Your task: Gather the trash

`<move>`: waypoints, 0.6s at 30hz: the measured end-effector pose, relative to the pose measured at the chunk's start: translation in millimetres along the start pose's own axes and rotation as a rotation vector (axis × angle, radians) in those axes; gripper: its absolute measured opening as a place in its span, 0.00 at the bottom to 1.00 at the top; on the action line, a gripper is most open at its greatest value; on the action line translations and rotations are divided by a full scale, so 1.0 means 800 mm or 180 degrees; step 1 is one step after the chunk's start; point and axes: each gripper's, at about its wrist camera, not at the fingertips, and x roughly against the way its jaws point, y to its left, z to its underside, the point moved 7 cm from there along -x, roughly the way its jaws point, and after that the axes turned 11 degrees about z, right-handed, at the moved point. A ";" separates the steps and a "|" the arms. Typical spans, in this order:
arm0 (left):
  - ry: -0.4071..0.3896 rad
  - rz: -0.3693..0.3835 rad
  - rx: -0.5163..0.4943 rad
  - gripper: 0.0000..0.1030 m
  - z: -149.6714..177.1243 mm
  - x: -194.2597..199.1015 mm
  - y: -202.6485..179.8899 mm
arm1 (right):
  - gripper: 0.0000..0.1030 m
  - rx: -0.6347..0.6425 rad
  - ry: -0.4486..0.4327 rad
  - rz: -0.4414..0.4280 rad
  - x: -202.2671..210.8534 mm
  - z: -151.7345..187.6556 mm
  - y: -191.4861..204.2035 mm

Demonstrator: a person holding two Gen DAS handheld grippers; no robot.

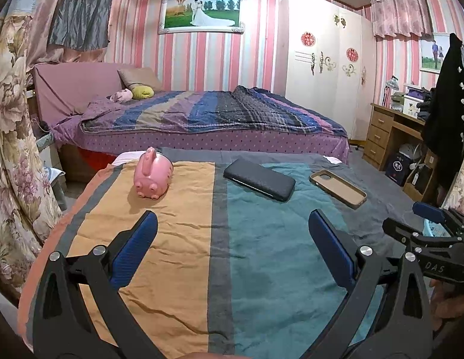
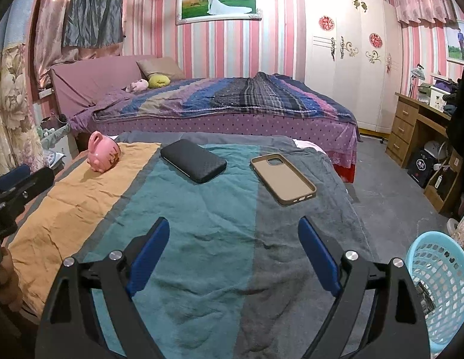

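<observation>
Both claws are hovering over the striped cloth (image 2: 196, 239) that is covering the table, and both are standing wide apart with nothing between their blue pads. Left gripper (image 1: 232, 233) is hanging above the seam where the orange stripe is meeting the teal one; right gripper (image 2: 233, 239) is hanging above the teal and grey stripes, nearer the cloth's right edge. In the left view the right gripper is showing at the far right, a hand partly visible beneath it.

Nothing that looks like trash is lying on the cloth. A pale blue basket (image 2: 435, 287) is sitting off the cloth's right edge, lower than the tabletop, just beside the right gripper; something dark is lying inside it, but I cannot make out what.

On the cloth's far half, three things are lying well apart from the claws: a pink pig-shaped bank (image 1: 152, 176) on the orange stripe, a black case (image 2: 193, 161) on the teal, and a tan phone case (image 2: 282, 179), hollow side up, on the grey. Beyond the cloth a bed (image 1: 202, 119) is standing against the pink striped wall.
</observation>
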 end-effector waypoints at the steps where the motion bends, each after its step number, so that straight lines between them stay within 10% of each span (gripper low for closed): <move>1: 0.0011 0.0000 0.0004 0.95 0.001 -0.001 0.000 | 0.84 0.0004 0.0001 -0.0001 0.000 0.000 0.000; 18: 0.0028 -0.0013 0.0036 0.95 0.003 -0.003 -0.001 | 0.84 -0.0004 -0.0001 0.0058 0.001 -0.002 -0.013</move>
